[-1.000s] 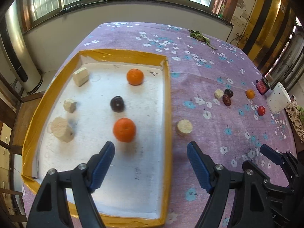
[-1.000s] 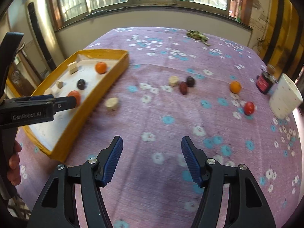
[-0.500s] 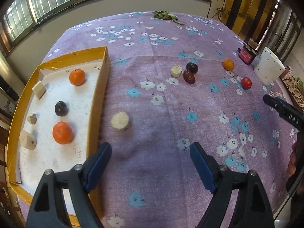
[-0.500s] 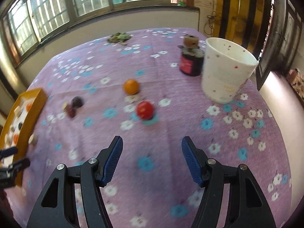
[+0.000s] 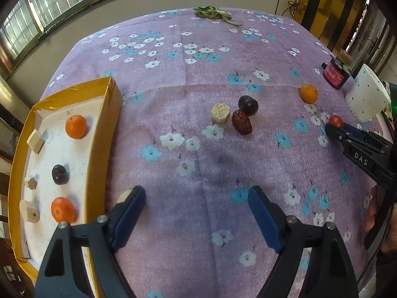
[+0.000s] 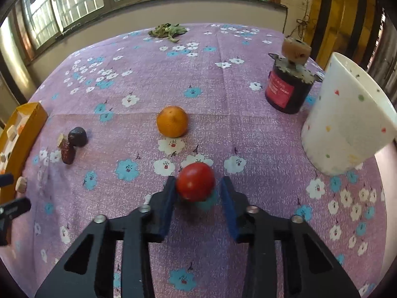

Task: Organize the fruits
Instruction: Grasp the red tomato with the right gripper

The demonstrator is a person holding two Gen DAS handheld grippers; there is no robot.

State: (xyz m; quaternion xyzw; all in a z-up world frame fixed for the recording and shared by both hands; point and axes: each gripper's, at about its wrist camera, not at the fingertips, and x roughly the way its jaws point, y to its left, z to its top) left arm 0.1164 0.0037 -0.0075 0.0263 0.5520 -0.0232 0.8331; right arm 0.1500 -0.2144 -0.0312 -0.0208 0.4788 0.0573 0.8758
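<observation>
A red tomato [image 6: 196, 185] lies on the purple flowered cloth between the pads of my right gripper [image 6: 197, 182], whose jaws are closing on it; the left pad touches it. An orange [image 6: 172, 121] sits just beyond. Further left are a dark plum [image 5: 248, 105], a red date [image 5: 242, 122] and a cream puck [image 5: 220, 113]. My left gripper [image 5: 197, 193] hangs open over bare cloth beside the yellow tray [image 5: 99, 173], which holds two oranges [image 5: 76, 126], a plum [image 5: 60, 174] and cream blocks. A cream piece [image 5: 124, 196] is half hidden behind its left finger.
A white dotted cup [image 6: 347, 124] and a dark jar with a red label [image 6: 287, 92] stand at the right, close to the table's edge. Green leaves [image 6: 168, 31] lie at the far side. A person's hand [image 5: 371, 213] holds the right gripper.
Both grippers swung right, away from the tray. The right one came down to the red tomato and its jaws narrowed around it. The left one stayed open.
</observation>
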